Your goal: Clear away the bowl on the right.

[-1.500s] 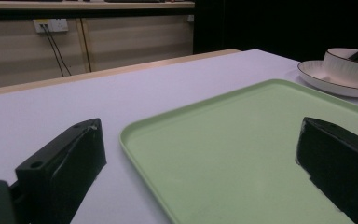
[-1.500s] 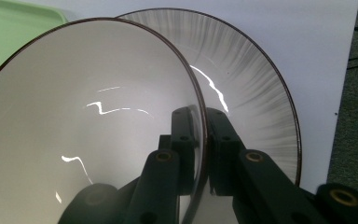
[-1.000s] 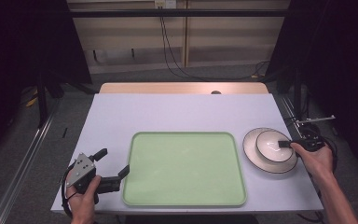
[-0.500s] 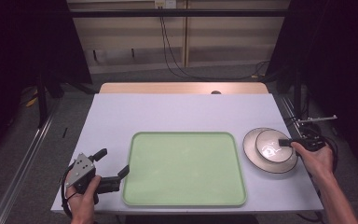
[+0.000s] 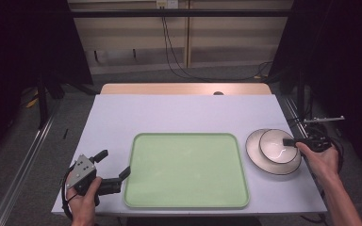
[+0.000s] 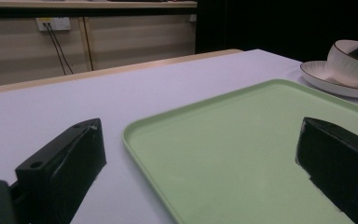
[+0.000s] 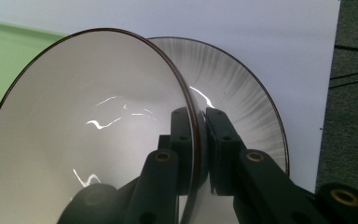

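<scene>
Since the earlier frames the bowl (image 5: 278,146) had shifted a little toward the near-left on the plate (image 5: 269,160), while the left hand (image 5: 82,202) kept its place at the table's near-left corner. From the high view the right gripper (image 5: 290,142) reached in from the right edge, its hand (image 5: 321,157) low beside the plate, forearm running back to the bottom-right corner. How it gripped could not be told from there — the right gripper view settled that: its two black jaws were clenched on the bowl's dark-rimmed wall (image 7: 93,121), one inside and one outside, with the ribbed plate (image 7: 242,93) behind and the green tray (image 7: 0,51) at the left edge.

The left gripper (image 5: 113,172) lay just beside the green tray (image 5: 186,169), jaws spread wide and holding nothing. Its own view looked low across the table (image 6: 74,102) — one jaw over the bare white surface, the other over the tray (image 6: 242,149), with bowl (image 6: 352,58) and plate (image 6: 331,79) stacked far off at the right.
</scene>
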Demonstrator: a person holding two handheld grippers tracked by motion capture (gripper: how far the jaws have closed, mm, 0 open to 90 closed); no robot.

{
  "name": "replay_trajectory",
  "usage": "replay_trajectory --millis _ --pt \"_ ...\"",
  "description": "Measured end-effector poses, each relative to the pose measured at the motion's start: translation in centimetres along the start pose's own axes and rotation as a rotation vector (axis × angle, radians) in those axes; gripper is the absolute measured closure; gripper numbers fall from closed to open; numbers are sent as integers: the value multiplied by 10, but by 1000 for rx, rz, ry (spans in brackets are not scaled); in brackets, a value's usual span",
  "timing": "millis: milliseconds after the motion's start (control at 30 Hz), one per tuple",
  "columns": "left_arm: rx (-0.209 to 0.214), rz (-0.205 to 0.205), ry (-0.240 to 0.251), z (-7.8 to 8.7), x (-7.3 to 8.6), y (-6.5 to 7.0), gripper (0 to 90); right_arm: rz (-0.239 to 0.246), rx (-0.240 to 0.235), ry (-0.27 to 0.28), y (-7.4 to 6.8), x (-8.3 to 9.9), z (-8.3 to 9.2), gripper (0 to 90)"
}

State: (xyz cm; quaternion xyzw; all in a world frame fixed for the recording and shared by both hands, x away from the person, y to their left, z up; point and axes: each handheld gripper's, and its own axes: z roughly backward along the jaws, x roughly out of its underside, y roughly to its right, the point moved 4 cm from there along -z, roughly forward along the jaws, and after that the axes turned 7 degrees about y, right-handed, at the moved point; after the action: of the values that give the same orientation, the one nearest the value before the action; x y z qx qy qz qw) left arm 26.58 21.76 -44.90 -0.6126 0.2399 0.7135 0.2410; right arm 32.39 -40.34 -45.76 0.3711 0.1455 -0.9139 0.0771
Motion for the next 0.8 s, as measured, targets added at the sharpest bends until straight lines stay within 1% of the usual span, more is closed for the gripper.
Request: replay_trajectory --millis 33,133,167,267,333,367,400,433,467,500,567,600,667,767,800 --pt "0 7 1 0 0 0 14 -10 6 1 -1 0 1 833" --pt "6 -2 1 0 0 0 14 -6 6 12 0 -1 2 832" --pt "1 -2 -1 0 0 0 14 -9 -4 17 0 -2 3 832" --pt "-2 5 5 0 -1 -1 15 -16 -4 26 0 -3 5 832" --pt "2 5 6 0 0 -1 14 -22 -11 36 0 -4 7 832" --pt "-2 2 3 1 0 -1 14 -20 -16 42 -1 -4 7 832" --pt "2 5 5 0 0 -1 14 -20 -15 39 -1 -5 9 832" --pt "4 5 5 0 0 -1 14 -20 -17 49 -2 -6 10 832" --pt "5 4 6 0 0 -1 14 -23 -23 55 -3 -7 11 832" --pt "2 2 4 0 0 -1 15 -35 -28 54 -4 -8 13 832" --pt "3 -1 1 0 0 -1 15 -30 -31 64 -5 -9 15 832" --pt "2 4 5 0 0 -1 14 -24 -36 68 -5 -10 16 832" --pt "3 2 5 0 0 -1 14 -26 -41 78 -7 -12 18 832" --pt "0 1 0 0 0 -1 14 -35 -68 98 -10 -14 20 833" --pt "-4 0 -2 0 0 -2 14 -39 -74 96 -12 -15 21 832"
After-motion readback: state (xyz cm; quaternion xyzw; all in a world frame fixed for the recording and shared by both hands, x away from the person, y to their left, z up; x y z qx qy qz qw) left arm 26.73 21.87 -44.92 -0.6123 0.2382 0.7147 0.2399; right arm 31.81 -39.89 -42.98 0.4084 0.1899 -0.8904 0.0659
